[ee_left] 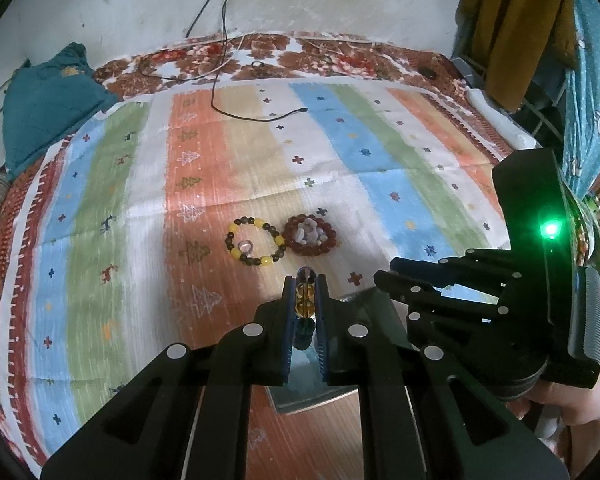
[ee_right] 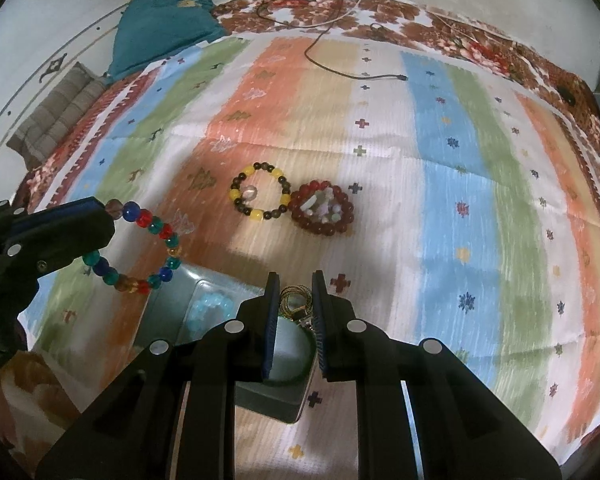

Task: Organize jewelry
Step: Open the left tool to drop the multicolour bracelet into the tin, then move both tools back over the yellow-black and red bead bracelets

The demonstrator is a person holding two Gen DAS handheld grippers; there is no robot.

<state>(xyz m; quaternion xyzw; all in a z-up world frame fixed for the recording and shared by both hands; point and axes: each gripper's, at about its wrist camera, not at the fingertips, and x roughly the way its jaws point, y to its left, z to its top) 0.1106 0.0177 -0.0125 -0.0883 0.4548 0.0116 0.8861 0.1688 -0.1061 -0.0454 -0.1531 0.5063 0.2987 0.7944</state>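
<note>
In the left wrist view my left gripper [ee_left: 305,280] is shut on a multicolour glass-bead bracelet [ee_left: 305,300]. The right wrist view shows that bracelet [ee_right: 140,248] hanging as a loop from the left gripper [ee_right: 108,220], above a grey box [ee_right: 168,300]. My right gripper [ee_right: 296,276] is shut on a pale green round piece [ee_right: 292,352] with a gold wire coil [ee_right: 294,298]. A light blue bracelet [ee_right: 210,308] lies in the box. On the striped cloth beyond lie a yellow-and-dark bead bracelet [ee_right: 260,192] and a red bead bracelet [ee_right: 322,208] ringing pale stones.
The striped cloth [ee_right: 440,200] covers a bed. A black cable [ee_left: 260,116] trails across its far part, and a teal cloth [ee_left: 48,96] sits at the far left corner. A mustard garment [ee_left: 516,20] hangs at the far right. A person's hand [ee_left: 580,400] holds the right gripper [ee_left: 380,276].
</note>
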